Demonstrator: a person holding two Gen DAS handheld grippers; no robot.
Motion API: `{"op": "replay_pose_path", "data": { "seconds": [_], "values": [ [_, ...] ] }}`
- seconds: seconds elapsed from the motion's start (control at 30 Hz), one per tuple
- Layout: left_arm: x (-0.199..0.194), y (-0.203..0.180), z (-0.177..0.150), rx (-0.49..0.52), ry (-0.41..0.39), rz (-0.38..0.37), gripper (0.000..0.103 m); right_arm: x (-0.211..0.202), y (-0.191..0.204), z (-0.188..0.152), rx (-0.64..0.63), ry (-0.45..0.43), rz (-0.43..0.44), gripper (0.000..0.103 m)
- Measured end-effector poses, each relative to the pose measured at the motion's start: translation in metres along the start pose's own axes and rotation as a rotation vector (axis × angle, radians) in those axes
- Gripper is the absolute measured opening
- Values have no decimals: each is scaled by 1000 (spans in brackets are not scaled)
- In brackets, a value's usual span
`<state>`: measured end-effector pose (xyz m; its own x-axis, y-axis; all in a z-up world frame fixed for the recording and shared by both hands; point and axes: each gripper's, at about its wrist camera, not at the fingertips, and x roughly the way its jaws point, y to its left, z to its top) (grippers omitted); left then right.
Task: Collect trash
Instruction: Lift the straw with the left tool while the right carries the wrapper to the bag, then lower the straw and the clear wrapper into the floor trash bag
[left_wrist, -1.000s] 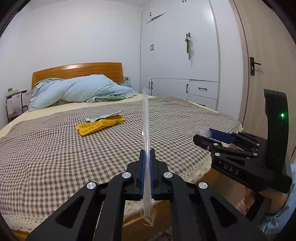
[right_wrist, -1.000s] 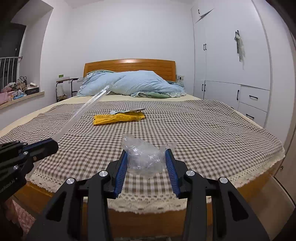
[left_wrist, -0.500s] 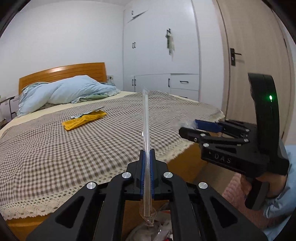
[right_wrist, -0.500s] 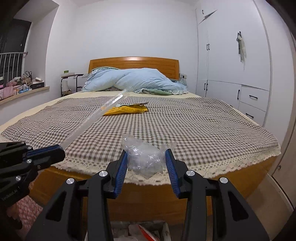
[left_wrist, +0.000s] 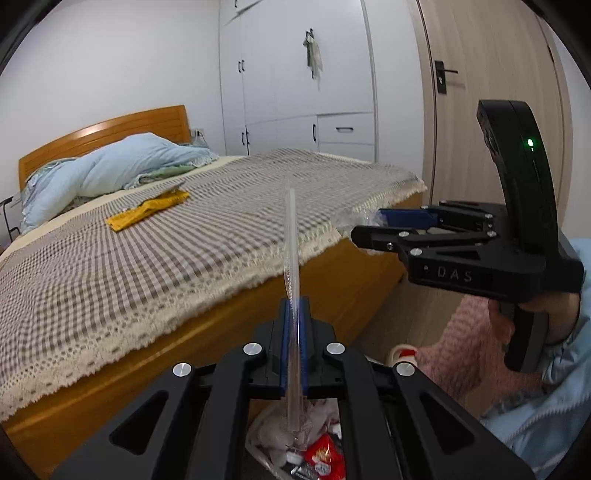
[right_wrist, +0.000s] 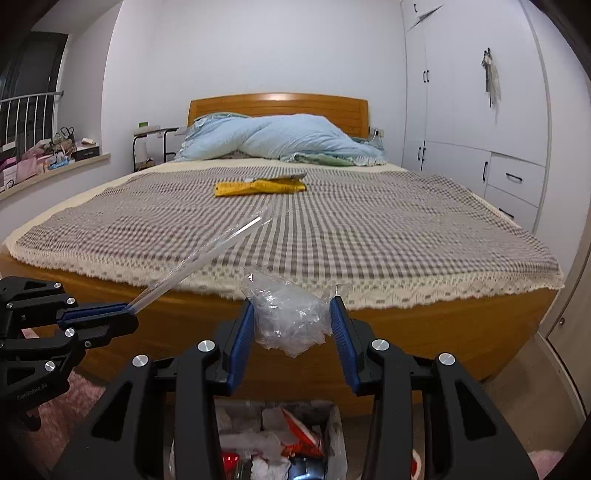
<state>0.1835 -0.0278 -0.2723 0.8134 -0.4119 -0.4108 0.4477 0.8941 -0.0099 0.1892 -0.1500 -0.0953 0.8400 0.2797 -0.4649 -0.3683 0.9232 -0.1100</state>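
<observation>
Your left gripper is pinched tight on a clear straw wrapper, your right gripper clamps a crumpled plastic wad. Both hover over the trash bin; 1 yellow wrapper lies on the bed.

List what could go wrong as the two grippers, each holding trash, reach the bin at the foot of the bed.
1. The long clear straw wrapper sticks far out of the left gripper; released tilted, it may land outside the trash bin.
2. The crumpled plastic in the right gripper is light and may cling or drift.
3. The yellow packet remains on the bed.
</observation>
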Motion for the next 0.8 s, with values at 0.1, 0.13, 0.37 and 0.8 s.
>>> {"op": "replay_pose_path", "data": {
  "seconds": [0.1, 0.13, 0.37, 0.8],
  "values": [
    [0, -5, -17, 15, 26, -16, 2, 0, -1, -14, 5, 23, 10, 41],
    [-3, -5, -25, 18, 34, -19, 2, 0, -1, -20, 3, 30, 12, 41],
    [8, -22, -41, 44, 103, -51, 2, 6, -7, -50, 9, 89, 32, 41],
    [52, -15, -59, 48, 244, -113, 2, 54, -28, -93, 61, 247, 53, 41]
  ]
}}
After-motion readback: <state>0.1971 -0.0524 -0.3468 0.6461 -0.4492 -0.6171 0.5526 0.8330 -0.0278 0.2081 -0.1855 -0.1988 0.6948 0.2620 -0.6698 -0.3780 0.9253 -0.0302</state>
